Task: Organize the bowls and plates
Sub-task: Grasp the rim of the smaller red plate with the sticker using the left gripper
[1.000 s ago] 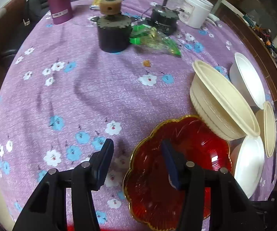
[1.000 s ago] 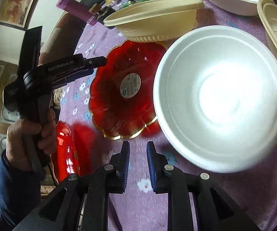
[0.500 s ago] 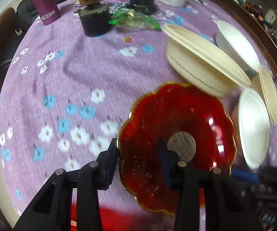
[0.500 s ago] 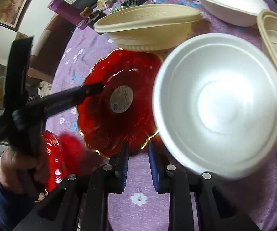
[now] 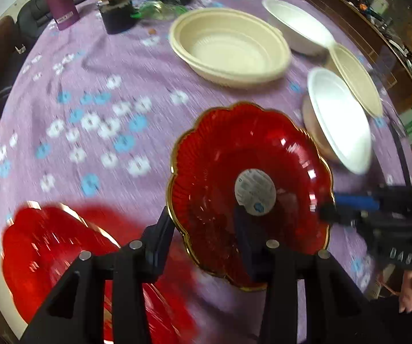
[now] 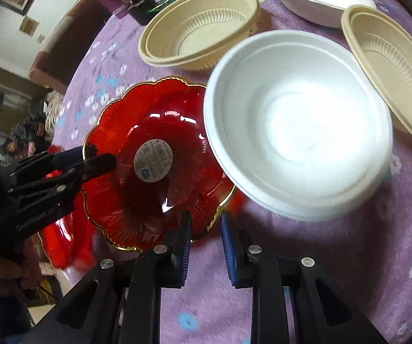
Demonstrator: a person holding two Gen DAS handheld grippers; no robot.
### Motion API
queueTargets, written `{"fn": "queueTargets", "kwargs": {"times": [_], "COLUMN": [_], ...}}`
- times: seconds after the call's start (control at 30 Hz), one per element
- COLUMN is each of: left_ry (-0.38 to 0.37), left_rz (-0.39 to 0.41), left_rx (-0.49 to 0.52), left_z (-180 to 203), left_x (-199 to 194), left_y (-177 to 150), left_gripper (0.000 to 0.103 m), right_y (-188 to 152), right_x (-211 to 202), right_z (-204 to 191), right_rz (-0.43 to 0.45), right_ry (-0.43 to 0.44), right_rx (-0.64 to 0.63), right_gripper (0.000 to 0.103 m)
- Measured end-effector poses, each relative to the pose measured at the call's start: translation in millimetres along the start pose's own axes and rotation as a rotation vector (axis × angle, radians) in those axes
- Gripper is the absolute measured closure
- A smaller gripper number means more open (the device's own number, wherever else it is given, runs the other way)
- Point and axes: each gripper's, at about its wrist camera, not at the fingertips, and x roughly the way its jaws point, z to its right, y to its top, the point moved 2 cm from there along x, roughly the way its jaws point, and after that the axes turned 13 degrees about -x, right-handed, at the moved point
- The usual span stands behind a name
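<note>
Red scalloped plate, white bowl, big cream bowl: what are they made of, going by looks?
Red scalloped plate: translucent glossy plastic or glass; sharp highlights, gold-coloured rim, round label showing in its centre.
White bowl: probably foam or moulded pulp; matte, soft glow, no sharp highlights.
Big cream bowl: likely disposable plastic or fibre; matte, ribbed inner wall, rolled rim.

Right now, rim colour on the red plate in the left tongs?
Gold edging on the red plate; clearest in the right wrist view.
</note>
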Motion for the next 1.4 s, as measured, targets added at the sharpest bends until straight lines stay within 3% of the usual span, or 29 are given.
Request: {"fn": "queueTargets", "kwargs": {"times": [0.3, 0.5, 0.63, 0.9, 1.4], "left_ry": [-0.080, -0.031, 0.007, 0.022, 0.052], "left_rz": [-0.066, 0.011, 0.055, 0.126, 0.218], "left_rx": [0.029, 0.006, 0.022, 0.060, -0.034], "left_z": [18.8, 14.7, 20.8, 27.9, -6.0], "left_x": [9.5, 18.8, 20.9, -3.6, -46.7], "left_y": [-52.7, -32.1, -22.8, -42.8, -57.4], "left_gripper": [0.062, 0.062, 0.062, 0.062, 0.062], "right_y": [-29.3, -32.8, -32.1, -43.0, -35.6], "right_x": [-16.4, -17.4, -16.6, -26.6, -39.0], "right_z": [12.7, 21.2, 18.5, 14.6, -25.6], "right_rz": [-0.003, 0.036, 0.056, 0.079, 0.151], "right_ry": [-0.016, -0.013, -0.035, -0.069, -0.015], "right_rx": [-0.005, 0.017, -0.007, -0.042, -0.128], "right_gripper": [0.079, 0.079, 0.090, 0.090, 0.090]}}
